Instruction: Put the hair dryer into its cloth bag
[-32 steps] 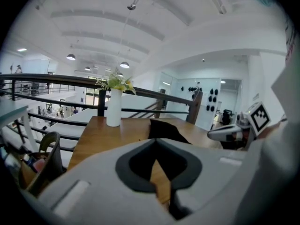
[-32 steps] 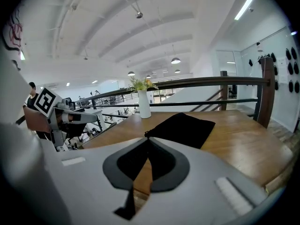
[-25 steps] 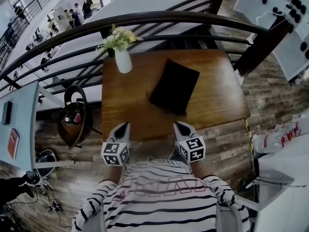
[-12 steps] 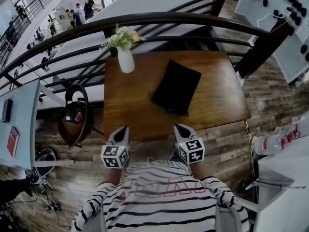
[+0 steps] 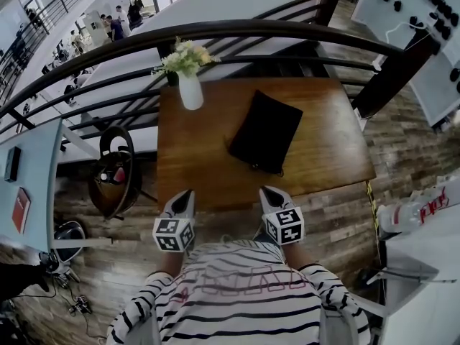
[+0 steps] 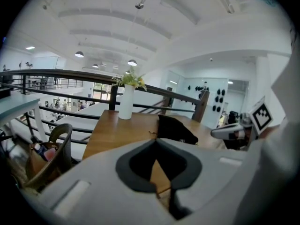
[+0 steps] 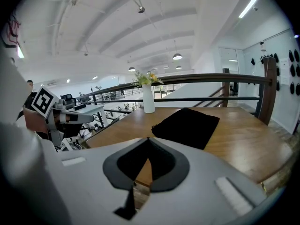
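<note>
A black cloth bag [image 5: 264, 131] lies flat-ish and slightly lumpy on the right half of the wooden table [image 5: 194, 157], its drawstring end toward me. No hair dryer shows outside it. My left gripper [image 5: 187, 194] hovers at the table's near edge, left of the bag, shut with nothing in it. My right gripper [image 5: 268, 191] hangs just short of the bag's near end, also shut and empty. The left gripper view has the bag [image 6: 176, 129] ahead and to the right of the closed tips [image 6: 155, 141]. From the right gripper [image 7: 148, 139], the bag [image 7: 187, 125] lies straight ahead.
A white vase with flowers [image 5: 190, 86] stands at the table's far left corner. A dark railing [image 5: 237, 31] curves behind the table. A brown handbag [image 5: 113, 182] sits on the floor to the left. A white surface with bottles [image 5: 417, 210] is on the right.
The head view has drifted slightly. Both grippers and the bag stay where they were.
</note>
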A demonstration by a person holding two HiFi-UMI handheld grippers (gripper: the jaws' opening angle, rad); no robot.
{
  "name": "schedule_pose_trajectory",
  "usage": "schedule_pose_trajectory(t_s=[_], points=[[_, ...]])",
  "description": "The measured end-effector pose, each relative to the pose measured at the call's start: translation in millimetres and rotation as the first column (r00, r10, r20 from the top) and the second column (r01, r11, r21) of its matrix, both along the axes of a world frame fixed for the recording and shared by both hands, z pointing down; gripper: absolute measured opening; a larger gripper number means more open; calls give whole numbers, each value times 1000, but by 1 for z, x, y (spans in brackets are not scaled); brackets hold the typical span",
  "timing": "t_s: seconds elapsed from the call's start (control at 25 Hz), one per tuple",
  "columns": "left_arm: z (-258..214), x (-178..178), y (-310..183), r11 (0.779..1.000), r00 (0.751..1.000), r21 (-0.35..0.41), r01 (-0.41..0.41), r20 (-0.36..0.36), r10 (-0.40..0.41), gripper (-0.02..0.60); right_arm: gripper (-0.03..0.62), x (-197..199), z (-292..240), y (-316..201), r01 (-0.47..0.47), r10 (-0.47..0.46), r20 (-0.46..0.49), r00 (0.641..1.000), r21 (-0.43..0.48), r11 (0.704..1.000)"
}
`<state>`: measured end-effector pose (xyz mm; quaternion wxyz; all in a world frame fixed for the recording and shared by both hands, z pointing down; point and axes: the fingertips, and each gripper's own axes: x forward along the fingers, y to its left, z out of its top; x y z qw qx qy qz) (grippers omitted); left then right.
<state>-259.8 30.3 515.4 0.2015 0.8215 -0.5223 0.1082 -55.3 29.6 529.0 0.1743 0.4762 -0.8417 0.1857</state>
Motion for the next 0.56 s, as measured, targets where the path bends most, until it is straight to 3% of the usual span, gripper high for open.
schedule_pose_trajectory(t_s=[0.56], points=[[4,7,-7,1000,1000,-9,11,3,-11,2,0,2,4,-10,-9,9,-2,1000,-9,1000]])
